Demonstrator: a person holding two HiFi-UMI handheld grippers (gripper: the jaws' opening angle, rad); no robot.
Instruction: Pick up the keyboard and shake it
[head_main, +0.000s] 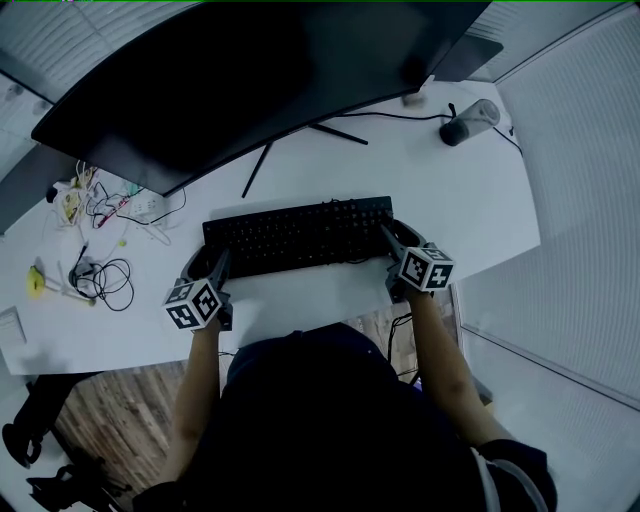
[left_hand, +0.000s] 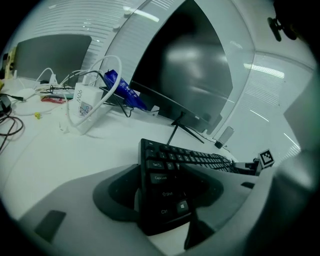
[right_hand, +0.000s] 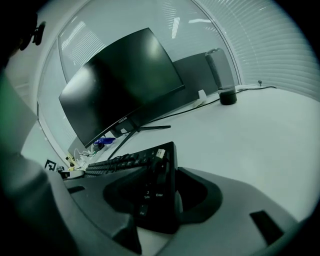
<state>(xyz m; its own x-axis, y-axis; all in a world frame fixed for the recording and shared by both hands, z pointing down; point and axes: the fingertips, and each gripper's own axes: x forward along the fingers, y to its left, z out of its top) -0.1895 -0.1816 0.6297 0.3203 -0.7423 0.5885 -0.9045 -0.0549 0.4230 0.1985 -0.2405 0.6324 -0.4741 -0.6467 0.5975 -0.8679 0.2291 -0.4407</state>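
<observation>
A black keyboard (head_main: 300, 235) lies crosswise on the white desk (head_main: 460, 200), in front of the monitor. My left gripper (head_main: 215, 270) is clamped on its left end, and my right gripper (head_main: 392, 242) is clamped on its right end. In the left gripper view the keyboard (left_hand: 195, 159) runs away from the left gripper (left_hand: 165, 187), the end with Shift and Ctrl between the jaws. In the right gripper view the numpad end of the keyboard (right_hand: 120, 162) sits in the right gripper (right_hand: 157, 192). I cannot tell whether the keyboard is off the desk.
A large dark curved monitor (head_main: 270, 70) on a thin-legged stand (head_main: 300, 135) is just behind the keyboard. A grey cylinder (head_main: 468, 122) with a cable stands at the back right. Tangled cables (head_main: 105, 275) and small clutter (head_main: 110, 205) lie left. The desk's front edge is at the person's body.
</observation>
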